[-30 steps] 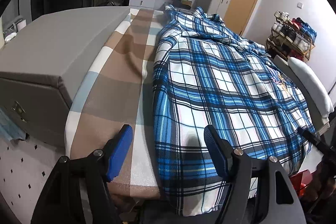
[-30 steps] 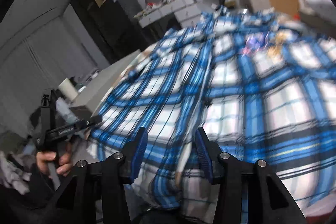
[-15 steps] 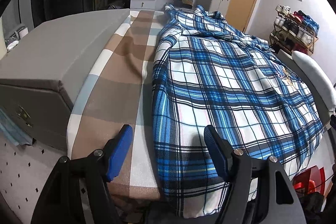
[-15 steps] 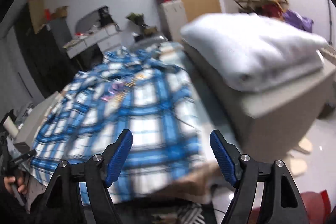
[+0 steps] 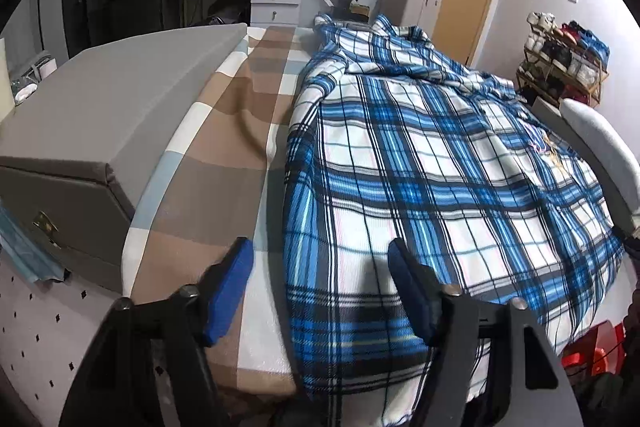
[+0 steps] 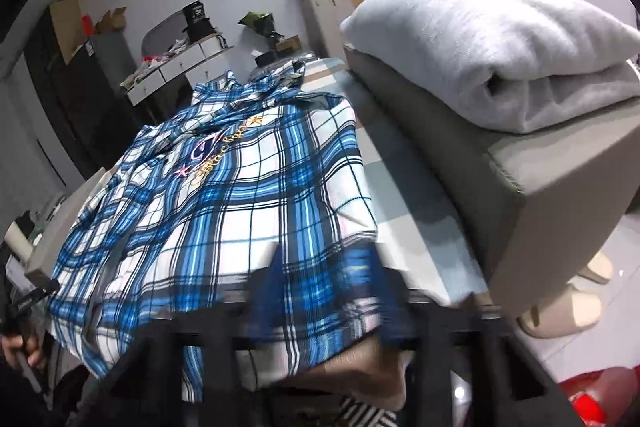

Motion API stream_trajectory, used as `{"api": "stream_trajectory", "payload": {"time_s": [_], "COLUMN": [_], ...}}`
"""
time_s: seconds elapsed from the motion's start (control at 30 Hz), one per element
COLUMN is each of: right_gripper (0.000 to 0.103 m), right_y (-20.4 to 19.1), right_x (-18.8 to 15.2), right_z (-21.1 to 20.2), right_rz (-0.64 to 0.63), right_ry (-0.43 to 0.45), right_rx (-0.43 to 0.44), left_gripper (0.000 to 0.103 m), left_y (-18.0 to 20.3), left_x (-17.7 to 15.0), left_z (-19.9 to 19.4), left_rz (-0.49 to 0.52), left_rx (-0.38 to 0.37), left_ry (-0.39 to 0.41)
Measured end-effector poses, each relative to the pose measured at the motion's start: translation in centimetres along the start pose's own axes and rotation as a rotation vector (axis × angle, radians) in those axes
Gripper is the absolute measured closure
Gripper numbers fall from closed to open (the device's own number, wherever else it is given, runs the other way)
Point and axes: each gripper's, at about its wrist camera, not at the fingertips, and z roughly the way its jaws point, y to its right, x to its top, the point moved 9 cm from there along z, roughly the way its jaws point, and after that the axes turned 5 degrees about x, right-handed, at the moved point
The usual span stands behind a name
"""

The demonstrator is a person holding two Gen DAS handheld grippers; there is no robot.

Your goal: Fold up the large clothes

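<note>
Along the left wrist view, the blue-and-white plaid cotton shirt (image 5: pixel 420 179) lies spread, unfolded, on the checked bed; the left gripper (image 5: pixel 320 291) – jaws closing – straddles its hem corner. From the right wrist view, the right gripper (image 6: pixel 320 291), blurred, closes onto the opposite hem – folding is not yet started.

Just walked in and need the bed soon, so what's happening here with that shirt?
A person with a handheld gripper in each hand is starting to fold the blue plaid shirt, which lies spread on the checked bedspread. The left gripper is closing over the shirt's near left hem corner, pads not yet pressing. The right gripper, blurred, is closing at the near right hem. No fold is made yet.
</note>
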Motion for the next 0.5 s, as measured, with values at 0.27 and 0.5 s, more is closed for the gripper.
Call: {"api": "stream_trajectory", "payload": {"time_s": [0.27,0.5], "right_gripper": [0.101,0.100], "right_y": [-1.8,-2.3], "right_x": [-1.2,-2.3], "right_z": [-1.7,-4.1], "right_rz": [-0.052,-0.165], "right_ry": [-0.015,-0.075], "right_rx": [0.086,0.121], "left_gripper": [0.103,0.103], "left_y": [-0.2,-1.9], "left_x": [0.9,-0.3], "left_z": [-1.8,-5.1], "left_rz": [0.017,0.037], "left_rx": [0.029,0.033], "left_ry": [0.058,0.075]}}
